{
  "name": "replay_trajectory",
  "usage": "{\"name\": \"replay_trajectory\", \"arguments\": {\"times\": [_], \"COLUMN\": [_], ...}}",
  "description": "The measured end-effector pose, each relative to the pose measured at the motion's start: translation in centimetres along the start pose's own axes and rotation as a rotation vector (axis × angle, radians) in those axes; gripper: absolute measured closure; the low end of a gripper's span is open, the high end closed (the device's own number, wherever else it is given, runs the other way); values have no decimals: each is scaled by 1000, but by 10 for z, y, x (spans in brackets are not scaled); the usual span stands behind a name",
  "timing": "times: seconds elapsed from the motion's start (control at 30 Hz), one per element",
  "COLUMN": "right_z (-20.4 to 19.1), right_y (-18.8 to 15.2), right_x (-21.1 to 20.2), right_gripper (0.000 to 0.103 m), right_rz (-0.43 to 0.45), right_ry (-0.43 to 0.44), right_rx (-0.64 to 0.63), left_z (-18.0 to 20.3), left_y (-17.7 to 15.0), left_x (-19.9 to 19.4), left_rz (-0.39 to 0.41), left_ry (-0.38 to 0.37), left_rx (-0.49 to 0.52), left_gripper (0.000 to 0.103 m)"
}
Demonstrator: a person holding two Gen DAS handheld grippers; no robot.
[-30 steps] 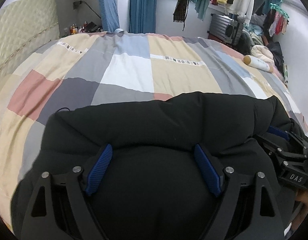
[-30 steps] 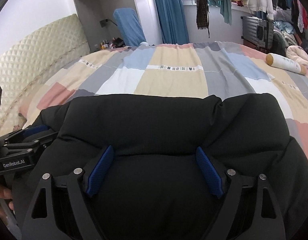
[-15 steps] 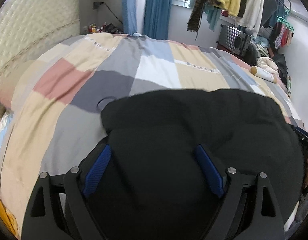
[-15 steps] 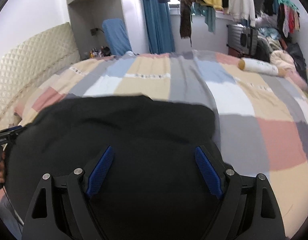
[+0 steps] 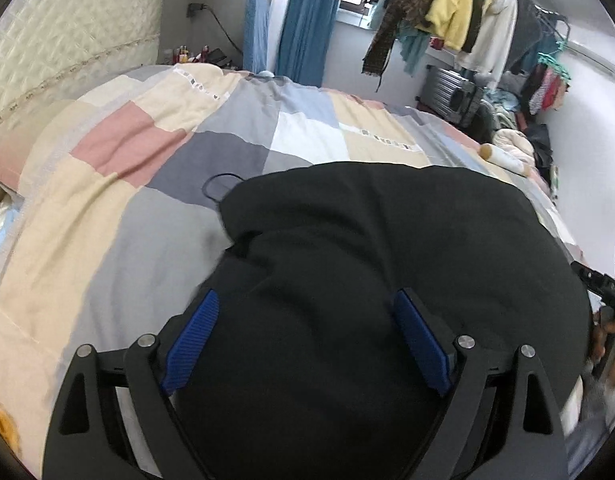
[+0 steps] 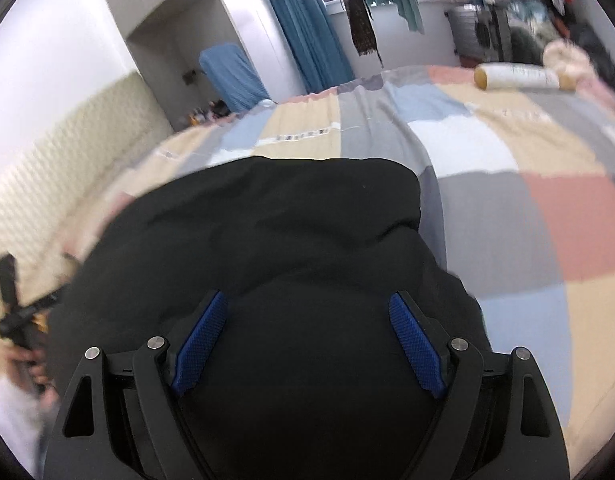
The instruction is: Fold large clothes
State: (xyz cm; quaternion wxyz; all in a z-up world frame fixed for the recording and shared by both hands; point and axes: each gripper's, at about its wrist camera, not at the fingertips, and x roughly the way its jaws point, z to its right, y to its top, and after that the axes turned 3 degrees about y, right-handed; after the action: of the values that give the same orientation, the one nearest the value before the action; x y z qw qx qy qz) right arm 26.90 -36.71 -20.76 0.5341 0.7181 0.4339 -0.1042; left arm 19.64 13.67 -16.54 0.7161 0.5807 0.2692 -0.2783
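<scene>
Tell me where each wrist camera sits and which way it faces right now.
Left wrist: on the left claw, angled down over the black jacket toward the patchwork bed; the right hand shows at the right edge.
Right wrist: on the right claw, angled down over the same jacket; the left hand shows at the left edge.
Shared: jacket, bed, cream bottle, blue curtain.
</scene>
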Motion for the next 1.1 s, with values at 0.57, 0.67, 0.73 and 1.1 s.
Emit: {"name": "replay_trajectory", "arguments": {"times": [0.57, 0.67, 0.73, 1.1], "right_z": [33, 19, 7, 7], "right_y": [-46, -44, -46, -77], "right_x": [-45, -56, -61, -38], "right_gripper": [73, 96, 97, 98], "right_rz": [-108, -110, -131, -247], "right_ry": [51, 10, -21, -80], "right_rx": [69, -8, -71, -166], "left_z": [-37, -32, -34, -18], "left_y": [-61, -63, -65, -82], "left_x": [-25, -40, -46, -31], "left_rz": [-167, -146, -141, -237], "left_ry": [-189, -203, -202, -81], "left_rx": [-199, -196, -206, -104], "left_gripper": [55, 82, 88, 89]}}
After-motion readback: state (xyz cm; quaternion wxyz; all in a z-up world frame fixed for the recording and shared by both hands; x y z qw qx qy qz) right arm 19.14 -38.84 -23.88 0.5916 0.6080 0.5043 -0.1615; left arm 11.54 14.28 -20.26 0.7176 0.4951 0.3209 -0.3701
